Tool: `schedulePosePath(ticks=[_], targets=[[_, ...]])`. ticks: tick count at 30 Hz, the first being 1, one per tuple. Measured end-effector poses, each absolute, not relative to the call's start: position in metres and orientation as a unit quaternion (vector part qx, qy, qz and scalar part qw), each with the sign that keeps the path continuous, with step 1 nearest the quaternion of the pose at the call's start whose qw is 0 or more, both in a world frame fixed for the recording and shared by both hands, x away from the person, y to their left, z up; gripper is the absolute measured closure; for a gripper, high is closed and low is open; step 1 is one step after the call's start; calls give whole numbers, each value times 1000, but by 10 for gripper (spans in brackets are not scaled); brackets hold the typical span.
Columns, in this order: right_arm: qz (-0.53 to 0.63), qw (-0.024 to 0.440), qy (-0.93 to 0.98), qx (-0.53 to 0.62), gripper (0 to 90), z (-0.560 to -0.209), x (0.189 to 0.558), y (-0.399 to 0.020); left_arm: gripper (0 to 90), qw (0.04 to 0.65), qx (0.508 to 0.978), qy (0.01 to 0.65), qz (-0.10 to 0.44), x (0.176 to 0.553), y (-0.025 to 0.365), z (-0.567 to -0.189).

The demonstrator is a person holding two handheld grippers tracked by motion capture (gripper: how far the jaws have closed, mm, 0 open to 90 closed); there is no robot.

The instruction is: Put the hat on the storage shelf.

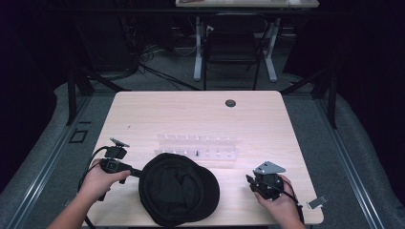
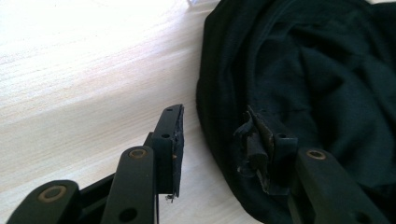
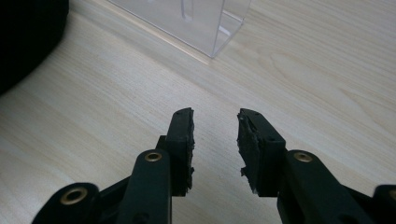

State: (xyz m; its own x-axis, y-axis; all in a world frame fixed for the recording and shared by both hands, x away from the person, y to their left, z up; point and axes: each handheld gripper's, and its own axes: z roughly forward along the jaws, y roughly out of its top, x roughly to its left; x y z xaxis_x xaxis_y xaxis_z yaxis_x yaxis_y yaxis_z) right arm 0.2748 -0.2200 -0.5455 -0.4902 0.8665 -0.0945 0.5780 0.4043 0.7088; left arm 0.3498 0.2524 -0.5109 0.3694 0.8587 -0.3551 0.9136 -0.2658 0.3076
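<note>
A black fabric cap (image 1: pixel 179 189), round-crowned with a short brim turned toward the right, is seen lying crown-up on the near middle of a pale wooden table (image 1: pixel 196 112), close to the near edge. The left gripper (image 1: pixel 135 172) is held level at the cap's left edge by the person's left hand (image 1: pixel 101 182), with a black cable trailing from it toward the near left. In the left gripper view its jaws are seen spread, one over bare wood just beside the cap and the other over or against the dark cloth at the rim; whether that jaw touches the cloth cannot be told, and nothing is pinched between the pads. The right gripper (image 1: pixel 248 181), topped by a grey three-cornered plate, is held in the right hand (image 1: pixel 276 200) near the right end of the near edge, apart from the cap's brim. In the right gripper view its jaws are seen spread over bare wood with nothing between them. A clear plastic rack (image 1: pixel 197 147) with a row of small compartments is set just beyond the cap, near the middle of the table. A small dark round hole (image 1: pixel 230 103) is visible toward the far edge, and a small pale tag (image 1: pixel 317 202) lies at the near right corner.
</note>
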Motion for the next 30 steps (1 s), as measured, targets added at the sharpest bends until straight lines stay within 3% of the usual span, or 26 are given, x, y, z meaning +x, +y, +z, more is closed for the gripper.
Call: schedulePosePath(ticks=[30], targets=[[313, 217, 807, 451, 652, -547, 276, -221, 690, 188, 801, 561, -94, 363, 237, -530]])
